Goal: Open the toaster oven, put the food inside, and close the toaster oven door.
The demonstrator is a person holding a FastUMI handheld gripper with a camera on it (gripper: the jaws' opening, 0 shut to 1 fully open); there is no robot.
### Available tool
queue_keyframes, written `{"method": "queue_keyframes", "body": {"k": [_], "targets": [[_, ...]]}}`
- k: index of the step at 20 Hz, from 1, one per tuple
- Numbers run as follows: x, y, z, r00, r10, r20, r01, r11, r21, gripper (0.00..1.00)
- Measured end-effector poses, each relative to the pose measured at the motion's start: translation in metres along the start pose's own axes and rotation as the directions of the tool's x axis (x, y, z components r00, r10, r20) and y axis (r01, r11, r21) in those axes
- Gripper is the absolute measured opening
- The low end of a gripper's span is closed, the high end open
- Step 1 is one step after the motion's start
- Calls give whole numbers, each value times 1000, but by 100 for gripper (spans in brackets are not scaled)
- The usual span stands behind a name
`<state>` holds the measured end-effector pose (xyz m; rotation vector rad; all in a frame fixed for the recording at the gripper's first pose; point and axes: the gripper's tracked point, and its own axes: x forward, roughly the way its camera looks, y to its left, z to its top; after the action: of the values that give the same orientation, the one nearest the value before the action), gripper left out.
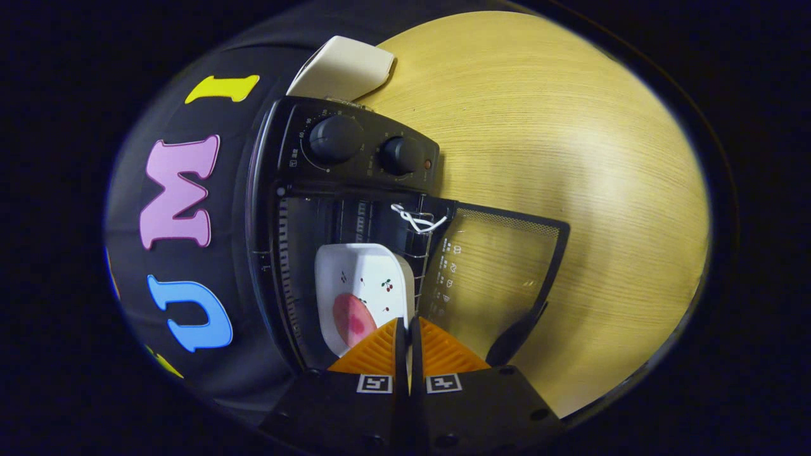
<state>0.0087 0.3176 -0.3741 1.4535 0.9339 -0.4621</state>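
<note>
The jaws (405, 332) are drawn nearly together, only a thin slit between them, and the rim of a white dish (364, 285) passes into that slit. The fingers appear to pinch the rim from both sides, so I judge the dish is held by its edge.

Just ahead of the fingers, the dish sits on the wire rack (423, 253) in the mouth of the toaster oven (329, 209). It is a square, cherry-printed dish carrying a round pink piece of food (350, 318). Beside the dish, the oven's glass door (494, 272) is swung fully open over the desk (570, 158), its dark handle (516, 339) at the door's outer edge. A white cord (412, 218) is looped on the rack near the door hinge.

Beyond the oven cavity is the control panel with two round knobs (336, 138). Past the panel, behind the oven, a white object (345, 66) rests on the desk; I cannot tell what it is.

The food seems to be going in, the door yet to be closed. An edge pinch gives little support: the dish could tip and slide the food off, or catch on the rack wires and stop short. If it sits too near the mouth, the door may strike it on closing.
</note>
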Motion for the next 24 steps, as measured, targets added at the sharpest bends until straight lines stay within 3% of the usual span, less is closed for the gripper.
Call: {"method": "queue_keyframes", "body": {"k": [7,13,16,17,18,19,20,21,24], "targets": [[24,3,3,997,-21,68,14,995,103,5],[35,15,2,998,26,58,-33,991,132,5],[33,22,-2,995,88,39,-94,977,191,14],[27,21,-5,995,97,22,-99,975,201,28],[24,19,-7,995,101,4,-100,975,198,35],[19,19,-8,994,113,-10,-109,977,186,54],[12,18,-11,992,121,-25,-115,980,161,66],[5,15,-12,991,125,-36,-120,985,126,88],[-23,10,-5,985,162,-63,-160,987,23,97]]}}
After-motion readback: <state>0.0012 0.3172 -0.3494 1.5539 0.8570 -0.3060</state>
